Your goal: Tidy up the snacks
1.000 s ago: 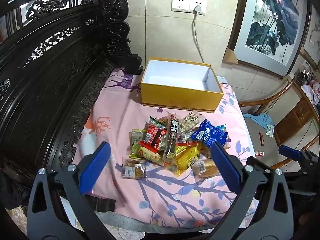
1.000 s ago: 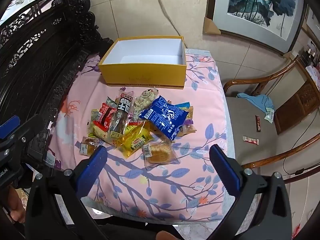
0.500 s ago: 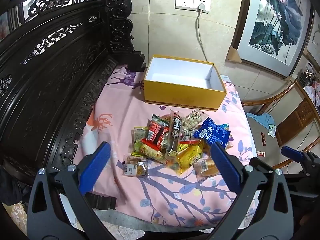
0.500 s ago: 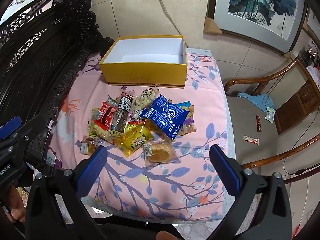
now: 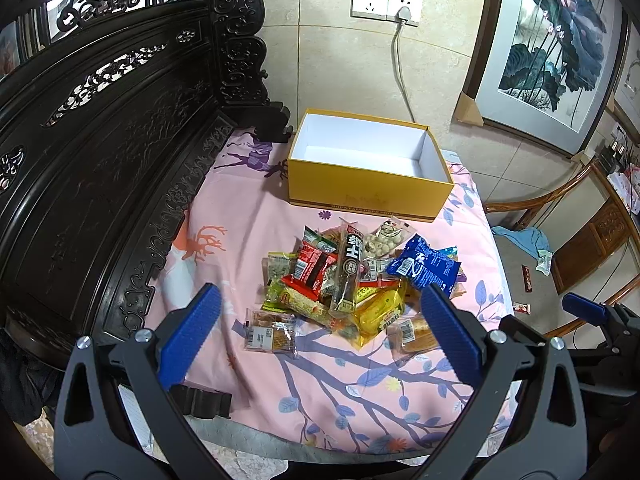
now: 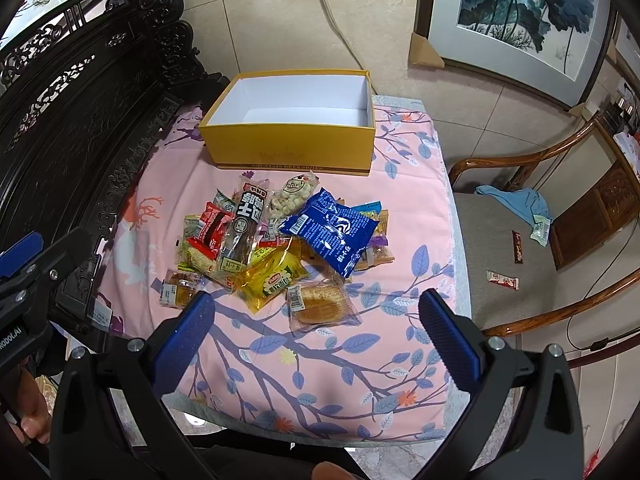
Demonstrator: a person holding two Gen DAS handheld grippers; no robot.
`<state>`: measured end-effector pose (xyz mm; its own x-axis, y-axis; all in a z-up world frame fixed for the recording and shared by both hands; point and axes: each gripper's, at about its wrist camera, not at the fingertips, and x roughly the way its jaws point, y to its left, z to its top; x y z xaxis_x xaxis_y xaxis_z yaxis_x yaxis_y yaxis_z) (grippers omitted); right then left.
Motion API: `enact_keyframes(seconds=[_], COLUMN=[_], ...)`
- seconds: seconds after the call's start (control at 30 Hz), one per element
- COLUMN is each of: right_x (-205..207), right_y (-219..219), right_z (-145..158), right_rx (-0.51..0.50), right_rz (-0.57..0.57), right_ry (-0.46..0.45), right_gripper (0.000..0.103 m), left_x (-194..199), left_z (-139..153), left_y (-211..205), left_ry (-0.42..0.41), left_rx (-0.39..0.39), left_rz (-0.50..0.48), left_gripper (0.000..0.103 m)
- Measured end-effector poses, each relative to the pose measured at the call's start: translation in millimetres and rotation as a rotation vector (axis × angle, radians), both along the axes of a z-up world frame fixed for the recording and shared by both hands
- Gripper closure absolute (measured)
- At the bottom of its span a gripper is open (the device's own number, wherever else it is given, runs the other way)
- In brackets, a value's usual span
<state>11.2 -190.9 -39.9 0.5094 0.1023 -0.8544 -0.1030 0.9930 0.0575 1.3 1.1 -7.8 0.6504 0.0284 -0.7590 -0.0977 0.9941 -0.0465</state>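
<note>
Left gripper (image 5: 320, 336) spread wide, nothing between the blue pads, hovering on the near side of the snack pile (image 5: 356, 280). Right gripper (image 6: 316, 332) likewise wide apart and empty, poised above the near edge of the pile, closest to the clear-wrapped bread packet (image 6: 322, 304).

Outward from there: yellow packet (image 6: 272, 276) just behind the bread; small biscuit packet (image 6: 178, 286) at the pile's left fringe; long dark packet (image 6: 242, 228) and red packet (image 6: 210, 230) overlapping in the middle; blue bag (image 6: 334, 230) lying on top at the pile's right. Beyond the pile, apart from it, the yellow box (image 6: 292, 154), open, white inside, with nothing in it. All on the pink floral cloth (image 6: 320, 364). To the right of the pile and off the cloth, a chair seat (image 6: 500, 256) carrying two stray small wrappers.

Probably the very start: approach stage, nothing yet gripped or boxed. Next move likely calls for dropping onto one loose outlying packet, bread or biscuit, closing on its flat edge without dragging neighbours, then carrying it over the pile into the box.
</note>
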Motion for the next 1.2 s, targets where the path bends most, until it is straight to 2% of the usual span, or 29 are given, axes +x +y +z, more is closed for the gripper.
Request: enact_keyframes(seconds=[1.2], right_x=[2.3], right_y=[0.4], right_z=[-1.9], right_rx=[0.002], right_rz=[0.001], right_ry=[0.004], right_gripper=[0.001], left_x=[-1.4], left_z=[-2.1], left_y=[-0.9], left_ry=[0.004], left_rx=[0.006], left_rz=[0.000], left_gripper=[0.002])
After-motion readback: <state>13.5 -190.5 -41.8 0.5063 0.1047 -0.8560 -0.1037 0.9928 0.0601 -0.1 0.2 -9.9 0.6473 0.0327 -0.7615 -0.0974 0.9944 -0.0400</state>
